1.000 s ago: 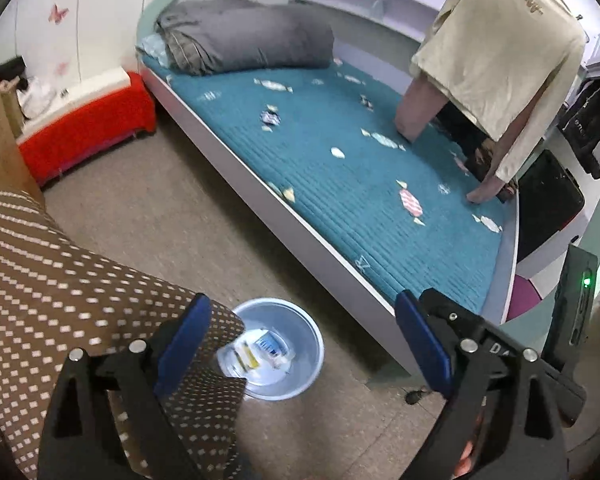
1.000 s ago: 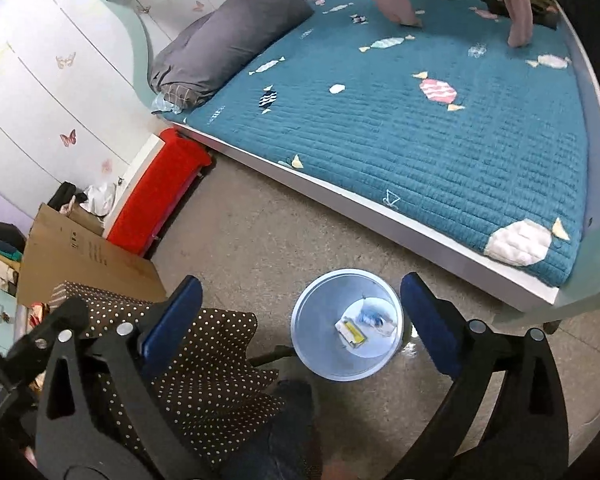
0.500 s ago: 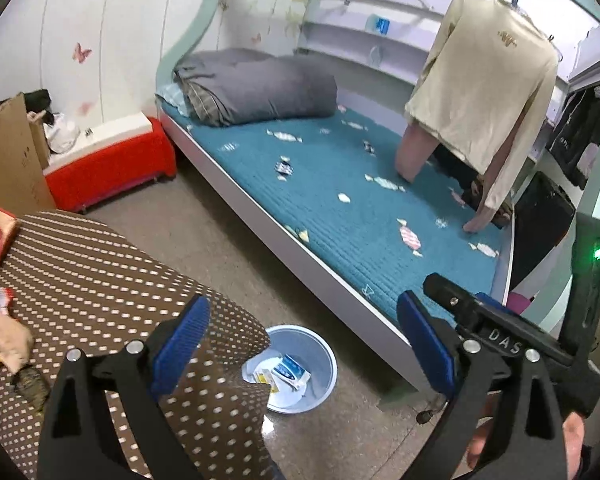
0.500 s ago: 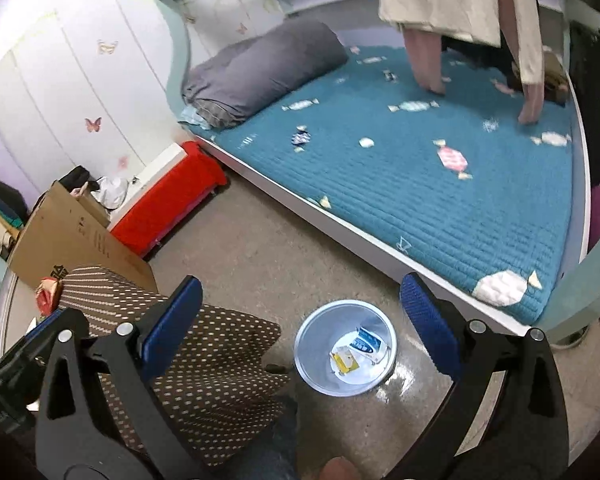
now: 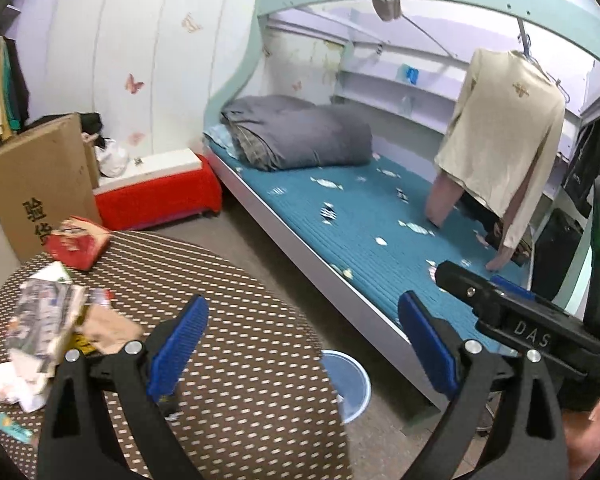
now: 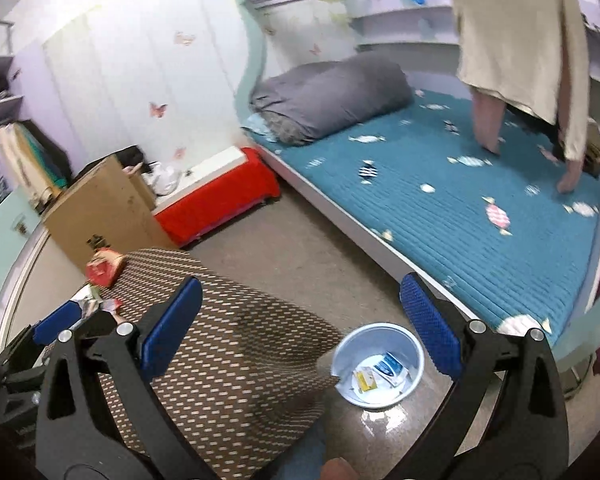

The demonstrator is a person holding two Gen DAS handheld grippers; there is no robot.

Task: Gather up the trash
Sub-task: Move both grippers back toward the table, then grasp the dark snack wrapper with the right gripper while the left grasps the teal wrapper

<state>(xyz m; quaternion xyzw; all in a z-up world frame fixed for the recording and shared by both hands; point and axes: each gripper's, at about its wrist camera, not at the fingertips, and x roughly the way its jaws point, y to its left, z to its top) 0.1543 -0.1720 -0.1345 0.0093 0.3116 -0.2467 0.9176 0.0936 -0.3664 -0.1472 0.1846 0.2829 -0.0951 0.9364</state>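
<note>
A round table with a brown dotted cloth [image 5: 228, 320] [image 6: 228, 352] carries a heap of wrappers and crumpled paper [image 5: 40, 332] at its left side, plus a red carton [image 5: 78, 242] [image 6: 104, 268] at its far edge. On the floor beside the table stands a light-blue bin [image 6: 350, 346] holding a few wrappers [image 6: 380, 372]; in the left wrist view the bin [image 5: 352, 384] is half hidden by the table. My left gripper [image 5: 302, 350] hovers open over the table, empty. Open and empty too, my right gripper [image 6: 300, 330] hangs above the table edge and bin.
A bed with a teal mattress [image 5: 372, 216] and a folded grey quilt [image 5: 300, 136] runs along the right. A red storage box [image 5: 160, 196] and a cardboard box [image 5: 40, 184] stand by the wall. A beige shirt [image 5: 508, 128] hangs over the bed.
Both views have swung up and left from the bin toward the table. The trash heap and red carton have come into sight. Both grippers stayed open.
</note>
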